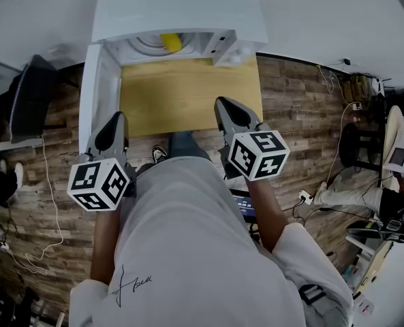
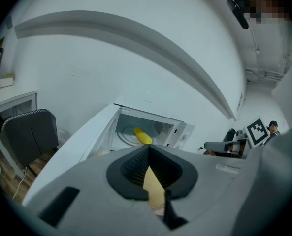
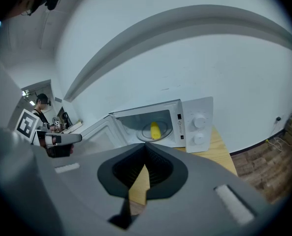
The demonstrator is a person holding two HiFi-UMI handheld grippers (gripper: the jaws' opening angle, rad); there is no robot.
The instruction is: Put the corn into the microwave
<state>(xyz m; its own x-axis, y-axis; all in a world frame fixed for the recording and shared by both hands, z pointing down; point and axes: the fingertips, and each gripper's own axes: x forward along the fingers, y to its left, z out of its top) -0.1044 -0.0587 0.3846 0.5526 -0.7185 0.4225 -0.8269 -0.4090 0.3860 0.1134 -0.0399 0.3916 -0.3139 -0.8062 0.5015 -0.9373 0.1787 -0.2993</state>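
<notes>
Head view: at top centre, the corn (image 1: 170, 41) lies inside the white microwave (image 1: 181, 5). Its door (image 1: 96, 94) is swung open at left, beside the wooden counter (image 1: 188, 97). My left tongs (image 1: 117, 118) and right tongs (image 1: 223, 105) hover at the counter's near edge.

Left gripper view: the left tongs are pressed together and empty, with the corn just above them in the frame.

Right gripper view: the right tongs are together and empty. 2 knobs (image 3: 200, 123) sit right of the corn.

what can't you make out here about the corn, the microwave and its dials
- Head view: the microwave's top hides most of its inside; only one end of the corn shows.
- Right gripper view: markings around the dials are too small to read.
- Left gripper view: the left gripper's body covers the microwave's lower edge and most of the table.
</notes>
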